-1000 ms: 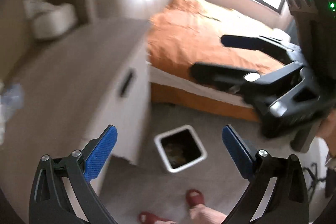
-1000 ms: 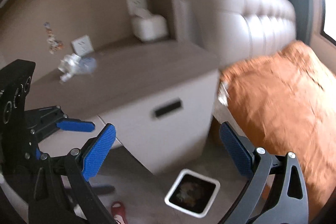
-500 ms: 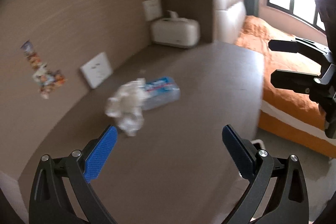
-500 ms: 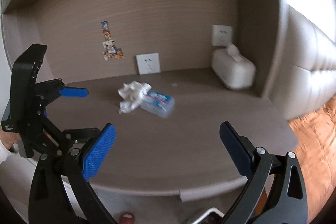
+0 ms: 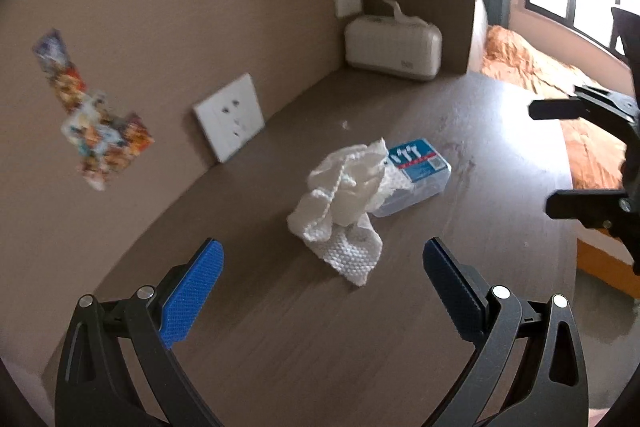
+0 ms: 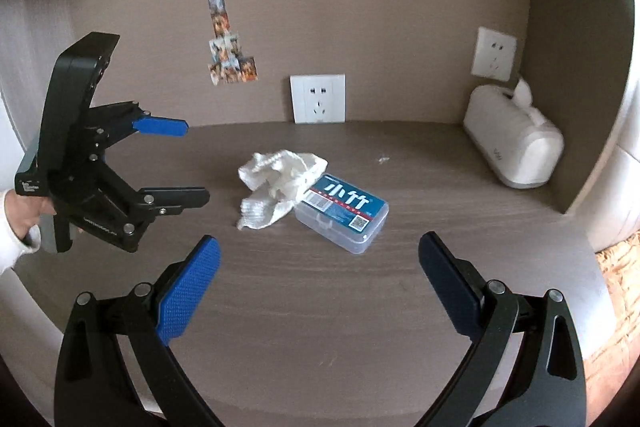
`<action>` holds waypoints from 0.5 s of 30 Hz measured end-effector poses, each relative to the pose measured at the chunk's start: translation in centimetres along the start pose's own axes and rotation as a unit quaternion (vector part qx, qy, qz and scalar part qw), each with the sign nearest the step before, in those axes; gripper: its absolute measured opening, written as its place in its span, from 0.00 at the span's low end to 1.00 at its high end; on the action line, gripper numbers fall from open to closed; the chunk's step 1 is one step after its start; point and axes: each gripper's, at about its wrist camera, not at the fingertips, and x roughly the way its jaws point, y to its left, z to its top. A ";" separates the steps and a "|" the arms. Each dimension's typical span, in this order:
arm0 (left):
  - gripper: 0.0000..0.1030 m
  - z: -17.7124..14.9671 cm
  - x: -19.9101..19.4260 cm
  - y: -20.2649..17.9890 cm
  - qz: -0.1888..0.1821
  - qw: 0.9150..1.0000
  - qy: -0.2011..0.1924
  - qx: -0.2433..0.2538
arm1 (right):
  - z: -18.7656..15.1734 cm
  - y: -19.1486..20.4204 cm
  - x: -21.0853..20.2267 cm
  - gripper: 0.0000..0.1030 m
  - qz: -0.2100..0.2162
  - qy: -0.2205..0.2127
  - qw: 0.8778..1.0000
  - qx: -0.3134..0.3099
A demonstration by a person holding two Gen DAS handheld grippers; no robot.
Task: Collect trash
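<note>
A crumpled white tissue [image 5: 343, 203] lies mid-table [image 6: 360, 307], toward the back edge, touching a clear plastic box with a blue label [image 6: 342, 213]. Both the left tongs [image 5: 320, 279] and the right tongs [image 6: 318, 275] hover spread wide and empty above the table's front edge.

Crumpled white tissue [image 5: 344, 203] [image 6: 278, 183] — embossed, loosely wadded, lying on brown worktop [image 5: 400, 327] [image 6: 360, 291] out from wall socket [image 5: 229, 123] [image 6: 318, 99]. Small clear plastic box [image 5: 416, 179] [image 6: 342, 213] with blue label — lying flat, lid shut, touching tissue, one end partly under its folds.
</note>
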 end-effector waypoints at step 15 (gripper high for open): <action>0.95 0.6 9.4 0.3 -0.007 0.997 0.078 0.021 | 1.0 -4.8 9.4 0.96 0.105 0.079 0.990 -0.046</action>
